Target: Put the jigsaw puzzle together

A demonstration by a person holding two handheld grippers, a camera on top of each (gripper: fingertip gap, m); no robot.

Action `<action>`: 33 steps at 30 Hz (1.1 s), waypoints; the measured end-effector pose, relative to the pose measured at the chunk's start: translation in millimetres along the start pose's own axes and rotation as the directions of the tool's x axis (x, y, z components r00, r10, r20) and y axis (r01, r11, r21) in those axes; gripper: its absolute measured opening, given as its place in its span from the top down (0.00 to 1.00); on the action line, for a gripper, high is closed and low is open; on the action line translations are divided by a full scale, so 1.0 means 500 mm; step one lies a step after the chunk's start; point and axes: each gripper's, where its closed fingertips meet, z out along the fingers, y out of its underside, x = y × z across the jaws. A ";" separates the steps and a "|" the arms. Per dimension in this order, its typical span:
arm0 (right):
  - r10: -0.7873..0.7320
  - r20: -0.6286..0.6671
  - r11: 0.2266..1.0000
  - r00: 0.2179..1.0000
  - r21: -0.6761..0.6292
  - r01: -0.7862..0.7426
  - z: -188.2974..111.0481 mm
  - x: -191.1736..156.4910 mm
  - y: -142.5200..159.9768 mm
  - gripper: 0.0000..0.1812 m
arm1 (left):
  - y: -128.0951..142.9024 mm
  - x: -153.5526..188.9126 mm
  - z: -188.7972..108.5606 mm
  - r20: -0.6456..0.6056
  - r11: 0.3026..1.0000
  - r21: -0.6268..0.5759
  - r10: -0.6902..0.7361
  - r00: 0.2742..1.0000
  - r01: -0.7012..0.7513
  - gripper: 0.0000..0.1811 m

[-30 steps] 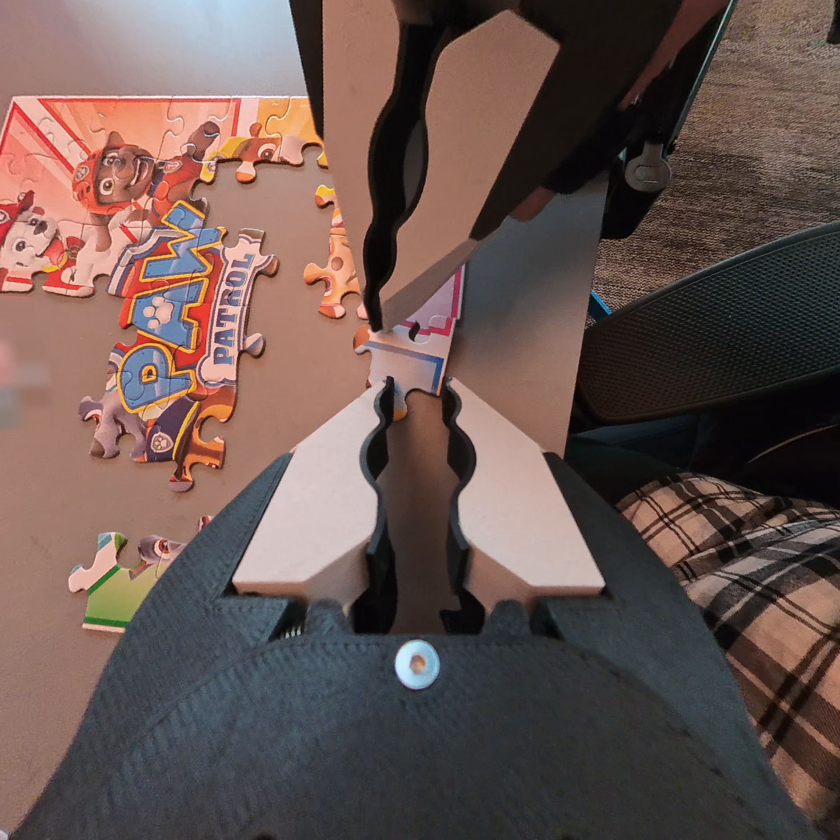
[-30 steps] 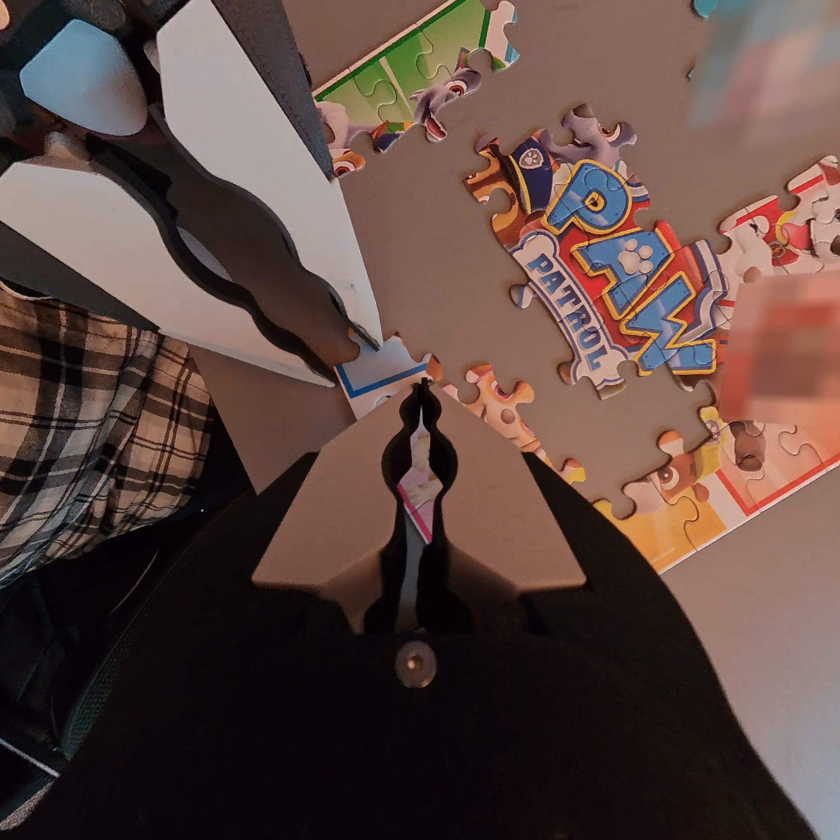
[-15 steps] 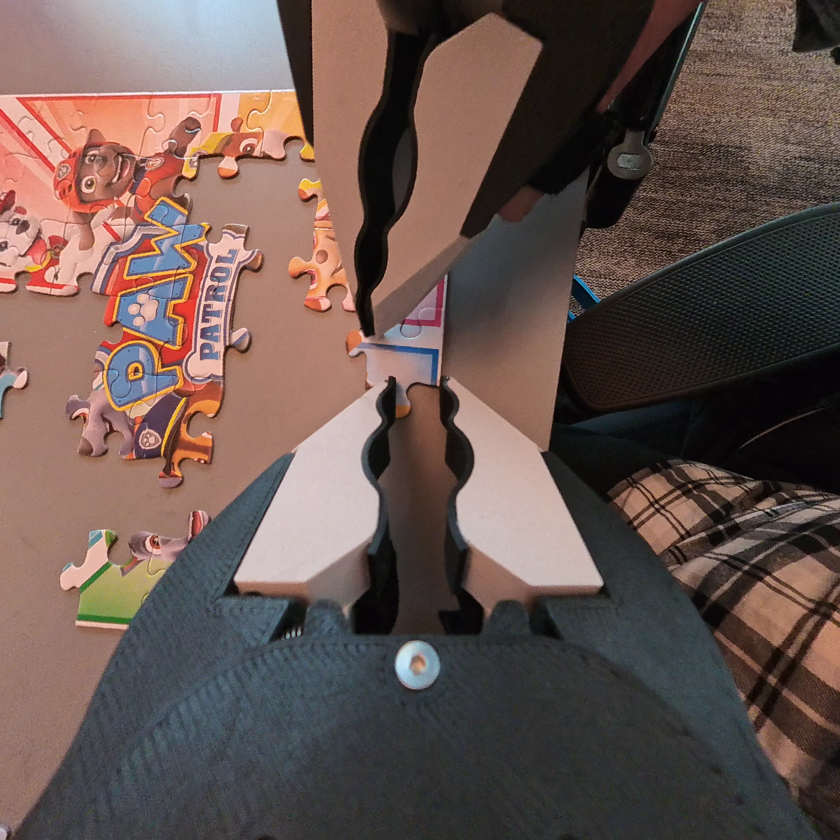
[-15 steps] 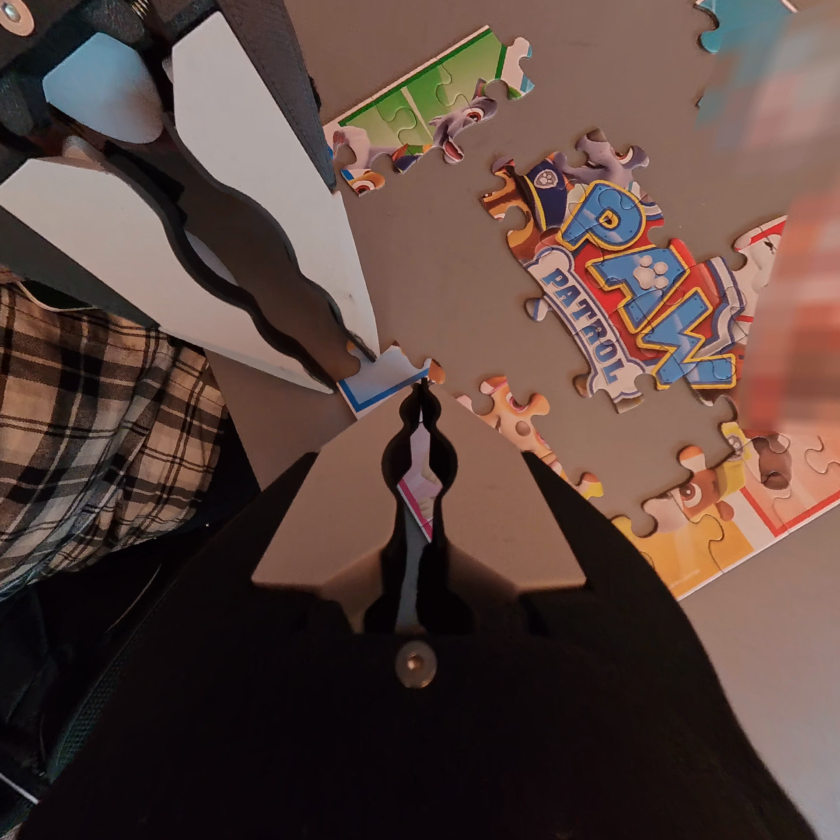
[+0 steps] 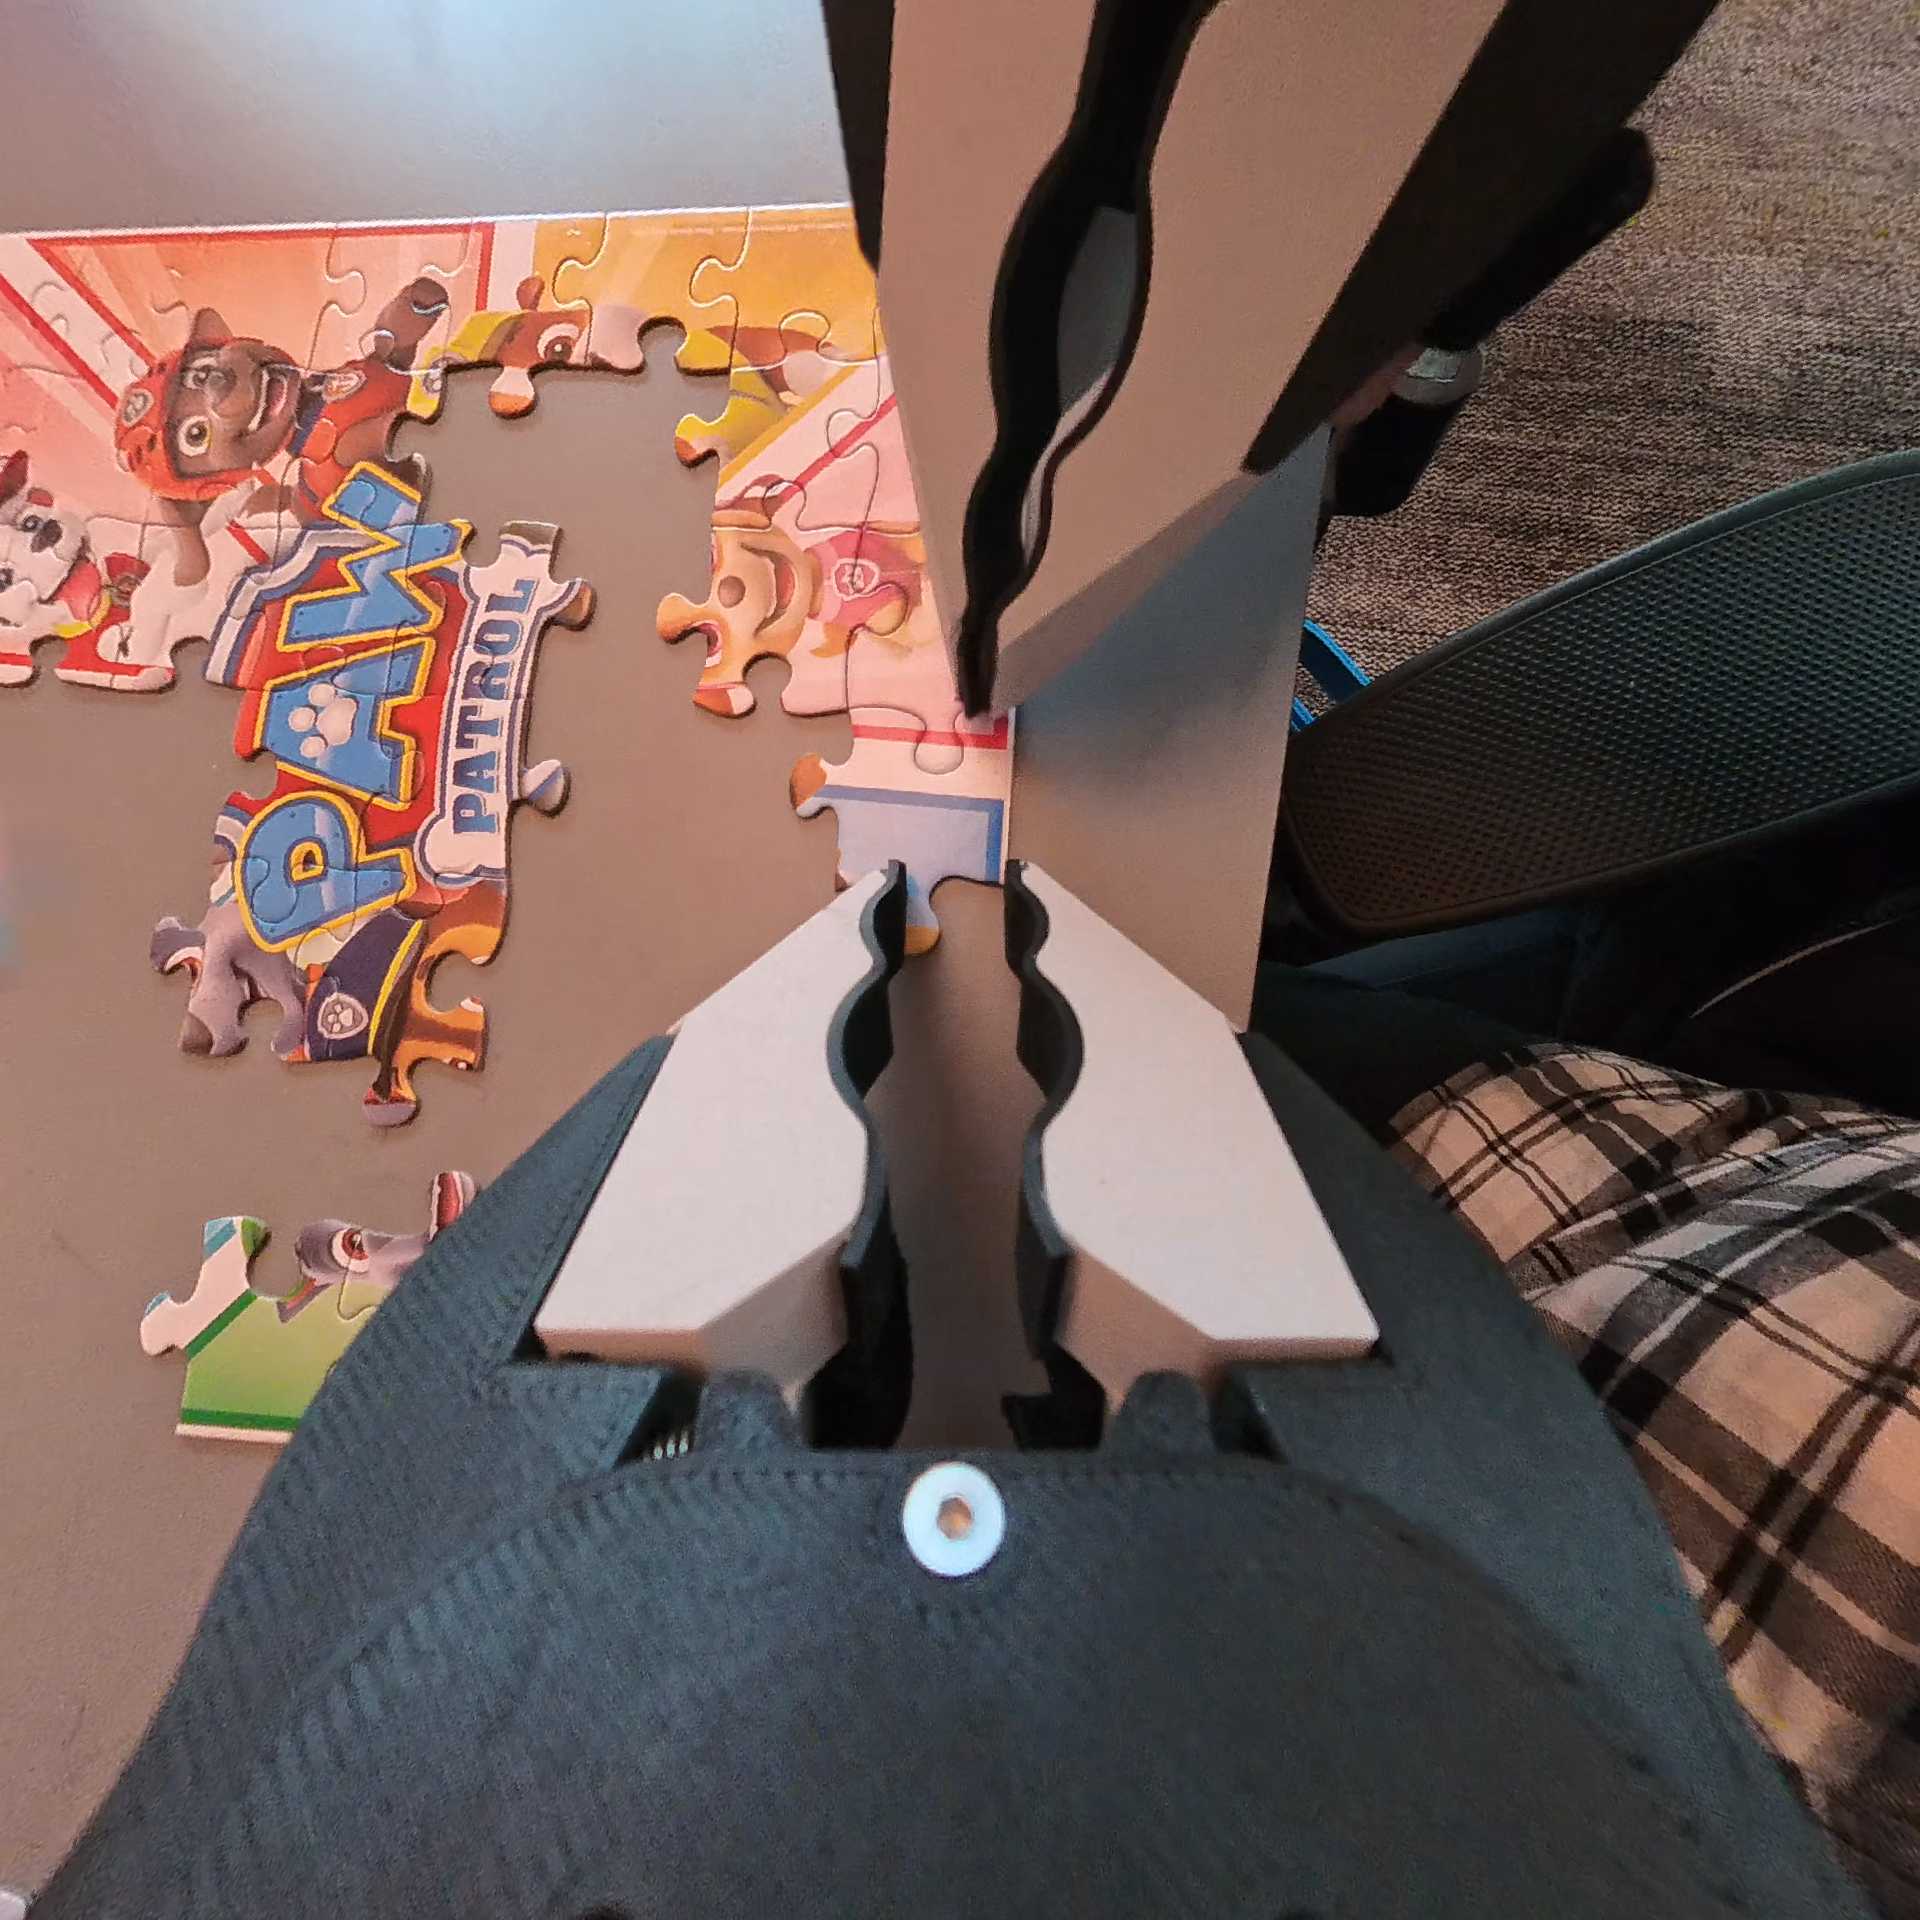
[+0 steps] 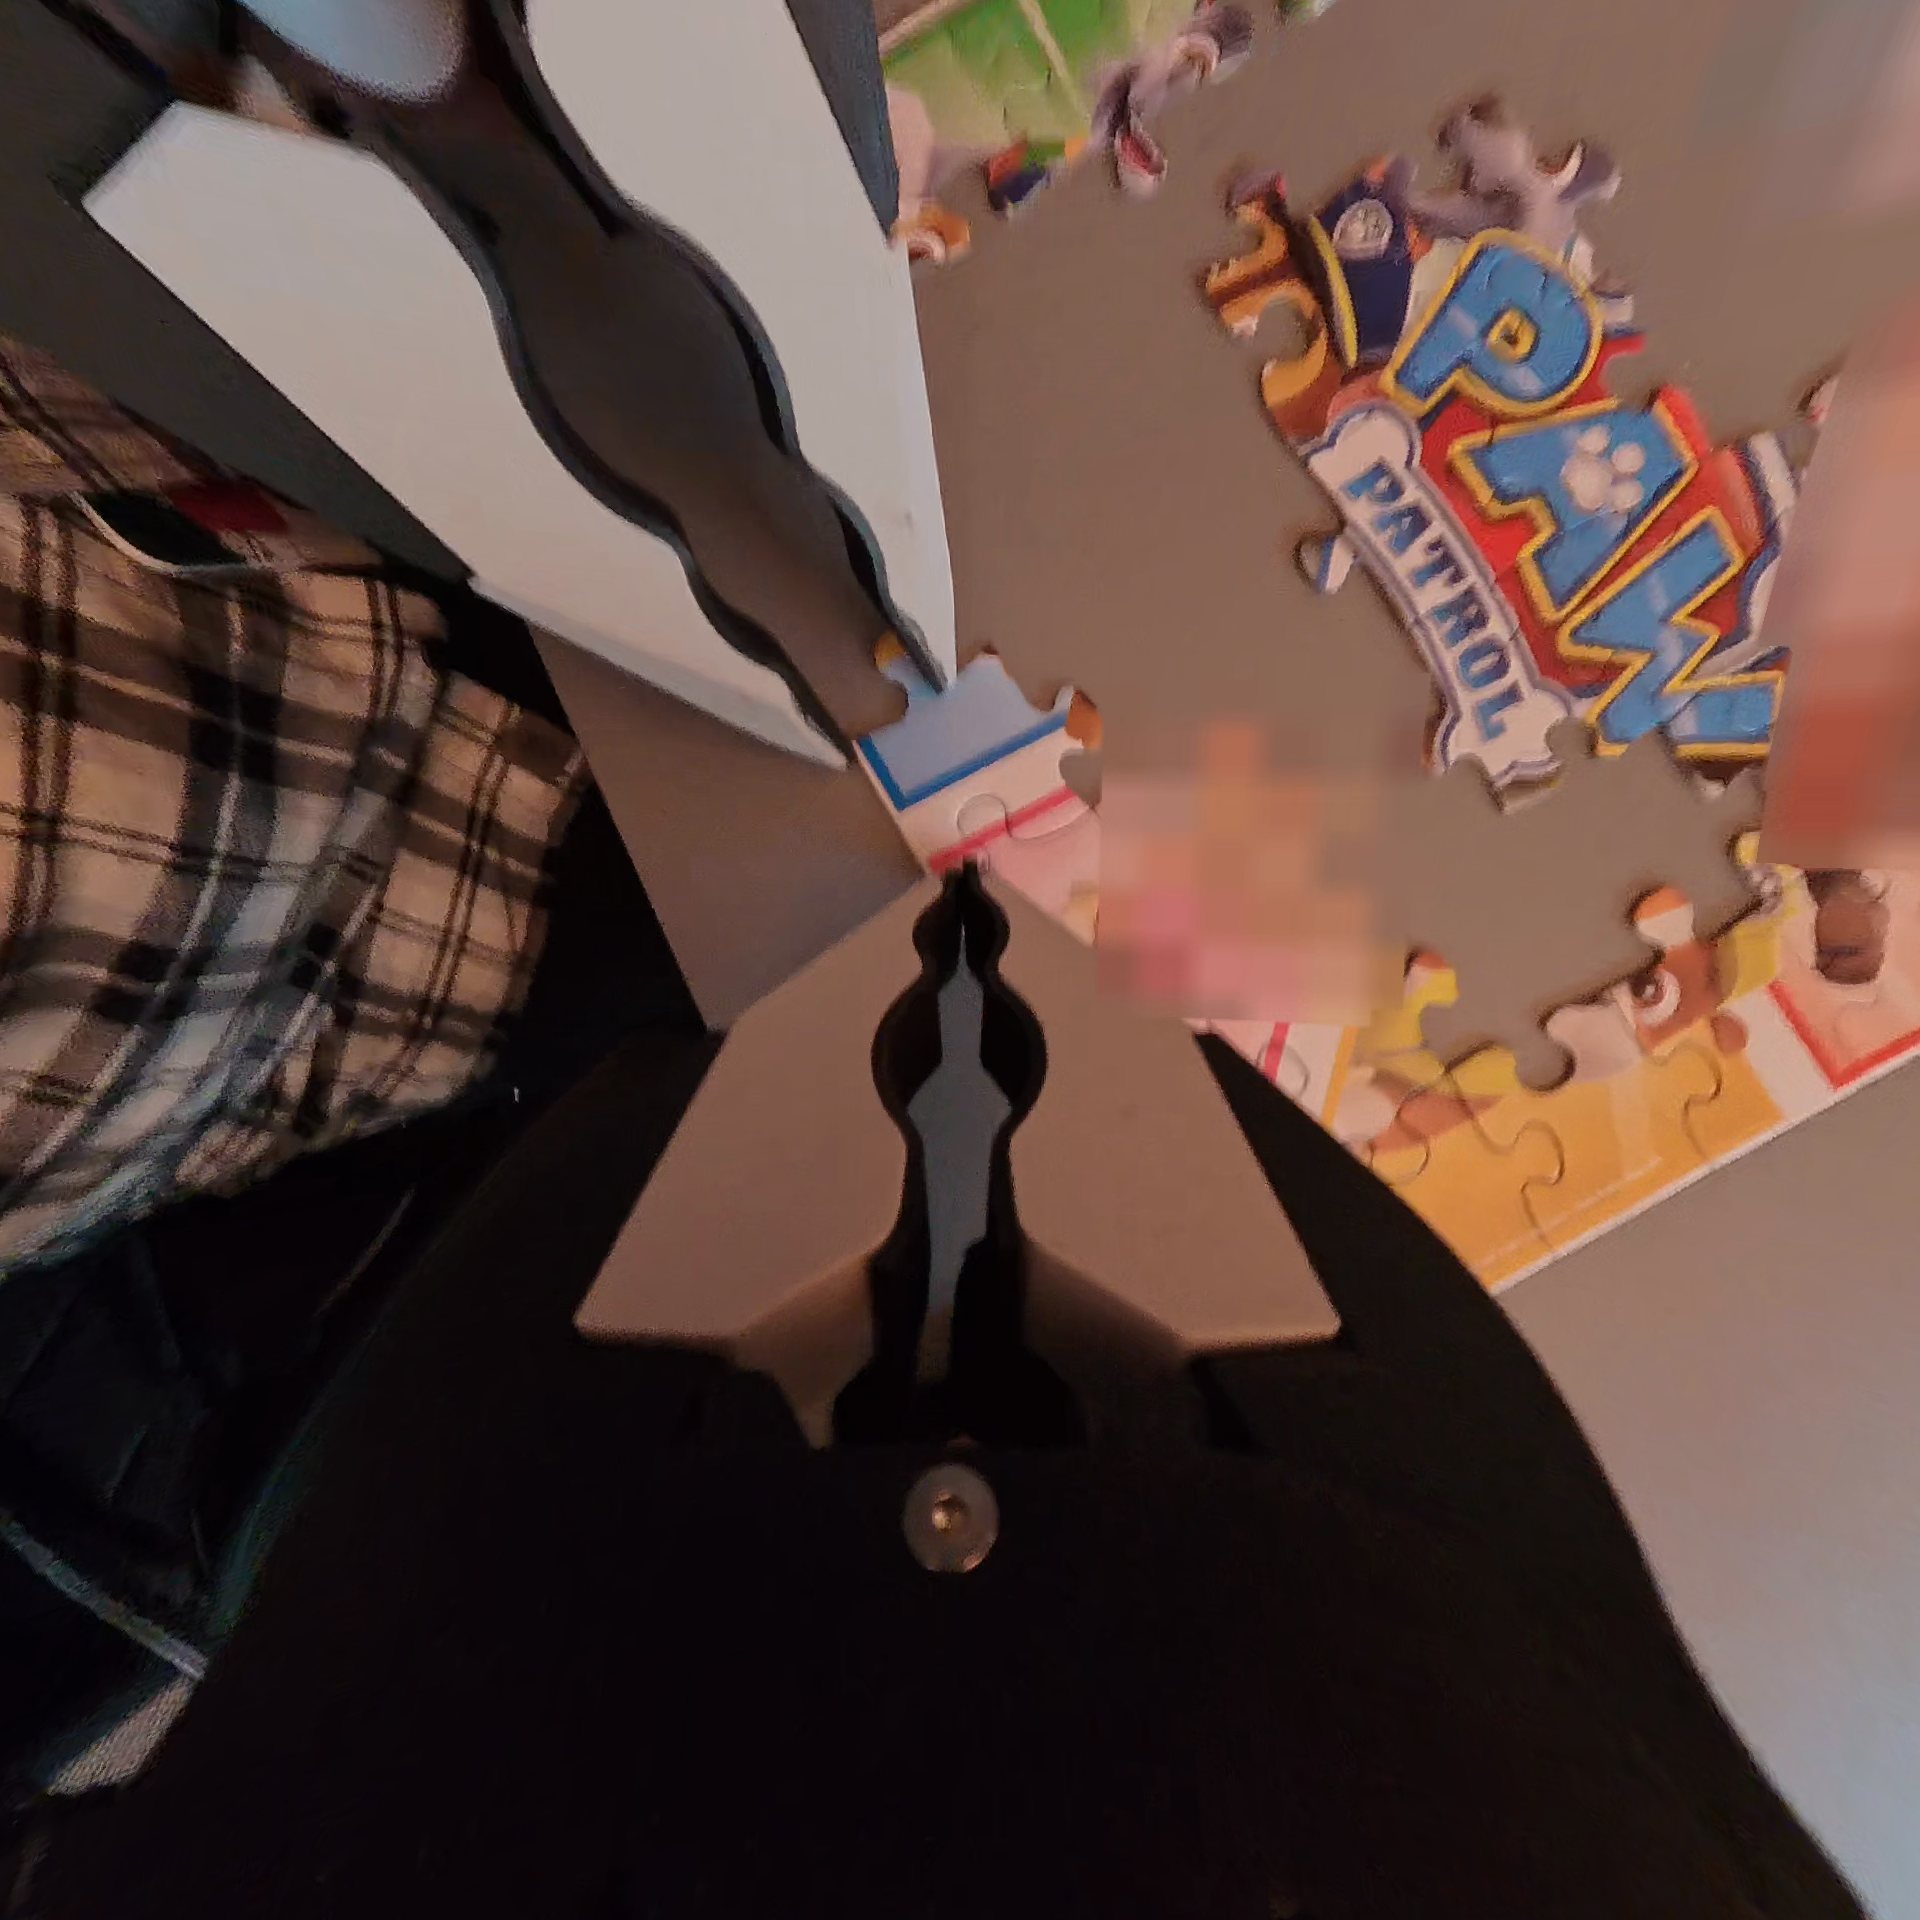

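A partly built cartoon jigsaw lies on the grey table point(image 5: 644, 935). A white piece with a blue border point(image 5: 914, 821) point(image 6: 966, 727) sits at the puzzle's right edge, joined to a red-lined piece point(image 5: 935, 743) point(image 6: 997, 821) and a pink pup section point(image 5: 810, 582). My left gripper point(image 5: 951, 878) point(image 6: 894, 686) is open and empty, with the blue piece's tab between its tips. My right gripper point(image 5: 977, 707) point(image 6: 966, 878) is shut, tips down on the red-lined piece's outer corner. A loose logo cluster point(image 5: 353, 748) point(image 6: 1507, 499) lies left of a bare gap.
A small green cluster point(image 5: 239, 1351) point(image 6: 997, 73) lies apart near my left gripper. The assembled top band point(image 5: 416, 312) runs along the far side. The table edge is just right of the puzzle; a mesh chair point(image 5: 1610, 707) and plaid cloth point(image 5: 1662, 1299) lie beyond it. Left and right tips are no more than a few centimetres apart.
The right gripper has shifted, so the pink pup section beside it shows. The pink-edged piece no longer shows through its jaw slot. The left gripper stays open at the blue-bordered piece.
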 end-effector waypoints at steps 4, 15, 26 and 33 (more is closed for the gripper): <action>-0.004 -0.063 0.998 0.998 0.061 0.008 -0.014 0.013 -0.027 1.00 | 0.000 0.005 -0.001 -0.023 1.000 0.008 -0.006 1.000 0.006 0.89; 0.064 -0.097 0.991 0.993 0.121 -0.052 -0.044 0.036 -0.013 1.00 | 0.089 -0.111 -0.110 0.008 0.998 0.042 -0.052 0.999 0.052 0.73; 0.031 -0.141 0.982 0.990 0.188 -0.004 -0.041 0.009 -0.048 1.00 | 0.202 -0.170 -0.189 0.103 0.995 -0.040 -0.089 0.991 0.094 0.69; -0.012 -0.122 0.980 0.993 0.194 0.036 -0.011 -0.005 -0.076 1.00 | 0.365 -0.274 -0.341 0.259 0.951 0.009 -0.300 0.918 0.308 0.70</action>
